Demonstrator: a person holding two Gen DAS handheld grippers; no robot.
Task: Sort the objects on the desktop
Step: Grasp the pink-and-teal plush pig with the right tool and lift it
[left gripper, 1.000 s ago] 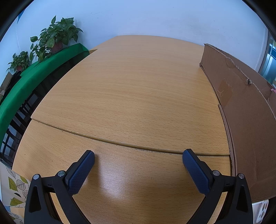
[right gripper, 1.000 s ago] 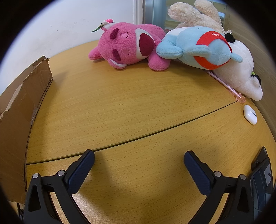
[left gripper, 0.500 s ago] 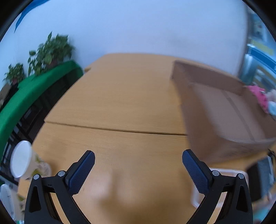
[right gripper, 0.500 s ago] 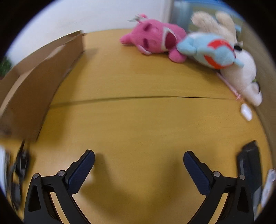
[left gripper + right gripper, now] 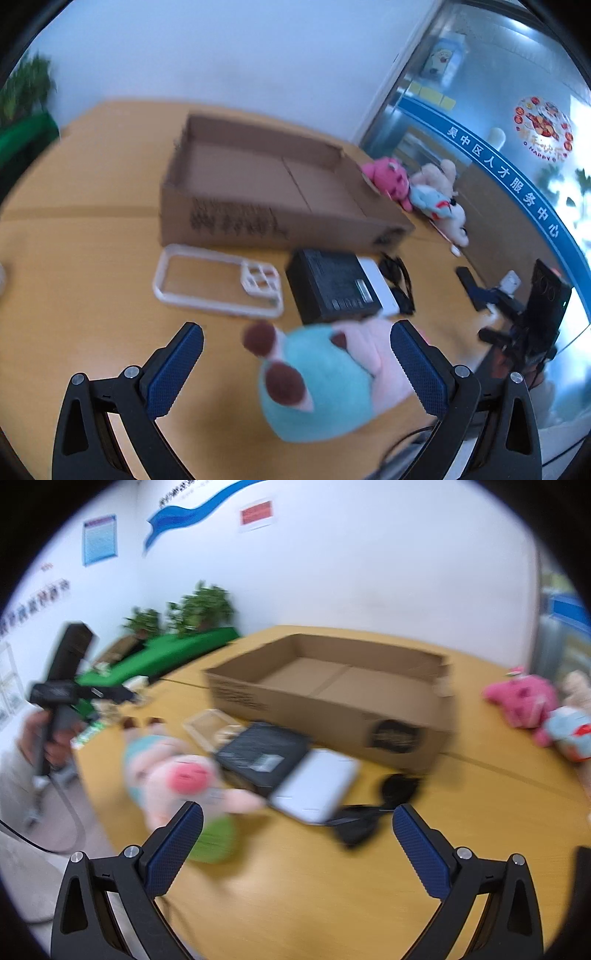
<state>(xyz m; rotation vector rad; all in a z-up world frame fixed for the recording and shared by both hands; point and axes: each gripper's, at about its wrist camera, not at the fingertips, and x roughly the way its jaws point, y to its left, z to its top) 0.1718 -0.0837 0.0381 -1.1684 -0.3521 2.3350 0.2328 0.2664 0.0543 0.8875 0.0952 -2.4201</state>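
Note:
My left gripper [image 5: 293, 343] is open above a plush pig in a teal top [image 5: 321, 387], which lies between the fingers, closer to the right one; contact cannot be told. Beyond it lie a clear phone case [image 5: 218, 280], a black box on a white slab [image 5: 332, 288] and a black cable bundle [image 5: 397, 280]. An empty cardboard box [image 5: 258, 184] stands behind them. My right gripper [image 5: 297, 823] is open over bare table, with the pig [image 5: 173, 771], black box [image 5: 264, 753], white slab [image 5: 317, 786] and cable bundle [image 5: 373, 808] ahead of it. Both views are blurred.
Pink [image 5: 388, 181] and blue [image 5: 430, 201] plush toys lie against the wall to the right of the cardboard box. A person's hand [image 5: 48, 734] is at the table's left edge. Potted plants [image 5: 199, 605] and a green cloth stand behind. Something green [image 5: 214, 840] lies by the pig.
Both grippers have pulled back and swung round. The left view went from bare table to the pig and clutter; the right view turned from the plush toys to the cardboard box. Both stayed open.

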